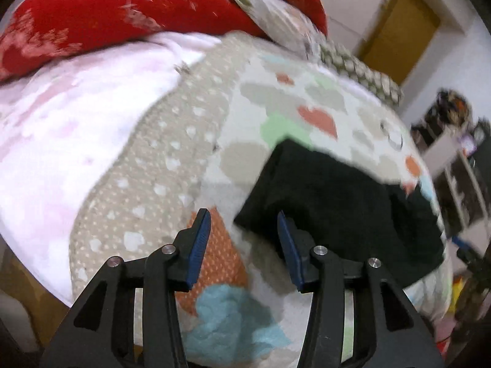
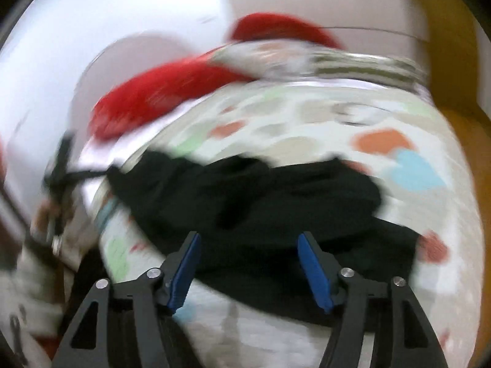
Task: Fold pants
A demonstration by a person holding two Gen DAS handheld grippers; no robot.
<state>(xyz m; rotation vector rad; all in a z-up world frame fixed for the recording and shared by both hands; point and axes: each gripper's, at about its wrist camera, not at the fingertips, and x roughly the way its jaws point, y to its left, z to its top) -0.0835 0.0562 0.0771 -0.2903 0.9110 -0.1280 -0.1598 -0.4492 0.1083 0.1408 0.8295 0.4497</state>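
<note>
The black pants (image 1: 331, 196) lie in a folded bundle on the heart-patterned bedspread (image 1: 276, 98), at the right in the left wrist view. My left gripper (image 1: 244, 217) hovers open at the bundle's near left corner, with only bedspread showing between its blue pads (image 1: 199, 245). In the blurred right wrist view the black pants (image 2: 260, 202) stretch across the middle of the heart-patterned bedspread (image 2: 307, 122). My right gripper (image 2: 248, 239) is open above their near edge, its blue pads (image 2: 313, 263) wide apart and pressing on nothing.
Red pillows (image 1: 116, 9) and a white-pink blanket (image 1: 55, 128) lie at the head of the bed. A yellow door (image 1: 402, 30) and a cluttered shelf (image 1: 457, 153) stand to the right. The other gripper (image 2: 58, 181) shows at the left edge of the right wrist view.
</note>
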